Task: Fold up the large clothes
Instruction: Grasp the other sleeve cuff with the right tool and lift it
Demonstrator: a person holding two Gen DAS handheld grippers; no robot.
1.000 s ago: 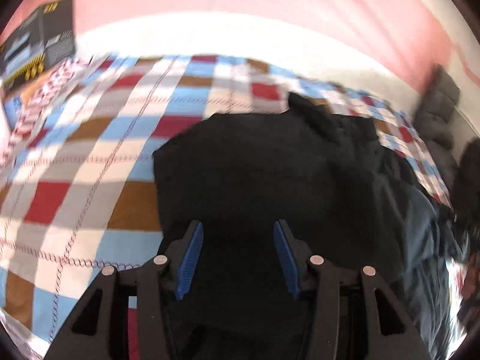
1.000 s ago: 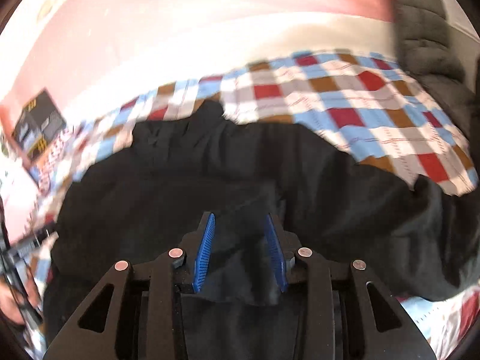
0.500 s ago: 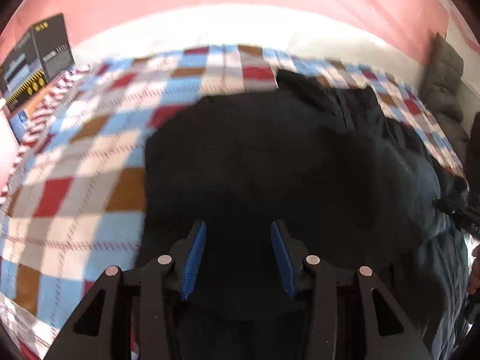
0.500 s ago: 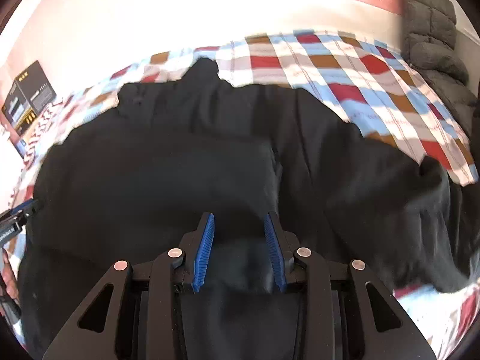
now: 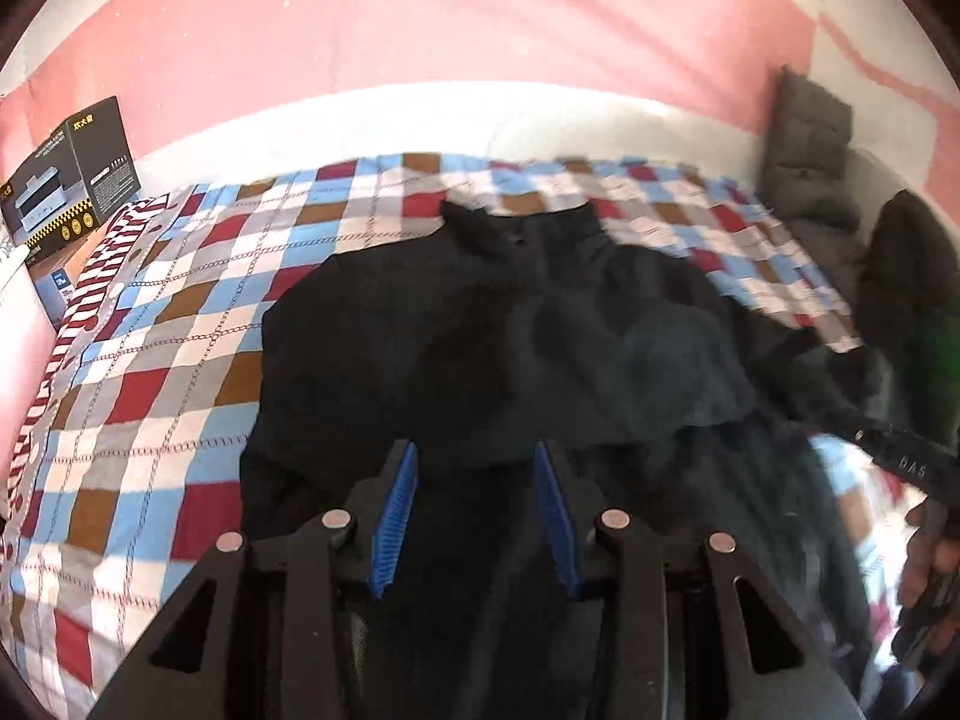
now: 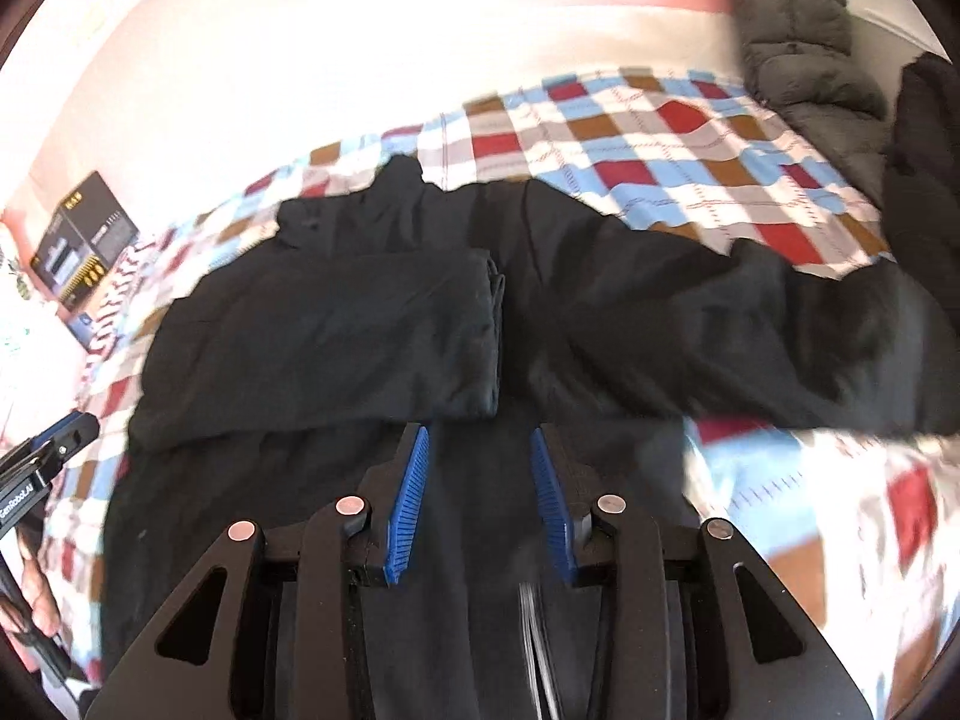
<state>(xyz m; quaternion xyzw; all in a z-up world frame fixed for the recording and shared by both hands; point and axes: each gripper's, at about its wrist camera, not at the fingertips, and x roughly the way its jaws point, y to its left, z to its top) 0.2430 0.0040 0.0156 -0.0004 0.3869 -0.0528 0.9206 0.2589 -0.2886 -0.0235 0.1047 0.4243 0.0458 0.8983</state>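
A large black garment (image 5: pixel 480 330) lies spread on a checked bedspread (image 5: pixel 156 360), collar at the far side. Its left part is folded over the middle, seen as a flap (image 6: pixel 336 336) in the right wrist view. The right sleeve (image 6: pixel 780 324) stretches out to the right. My left gripper (image 5: pixel 474 516) is open and empty above the garment's near part. My right gripper (image 6: pixel 477 498) is open and empty above the near hem; its body shows at the left wrist view's right edge (image 5: pixel 900 456).
A black box (image 5: pixel 66 174) stands at the far left by the pink wall. A grey padded jacket (image 6: pixel 798 42) and a dark item (image 6: pixel 924 168) lie at the bed's far right. The left gripper tip shows at the right wrist view's left edge (image 6: pixel 48 444).
Both grippers have pulled back and up from the garment. The right gripper let go of the cloth it held; the folded flap now lies flat on the garment.
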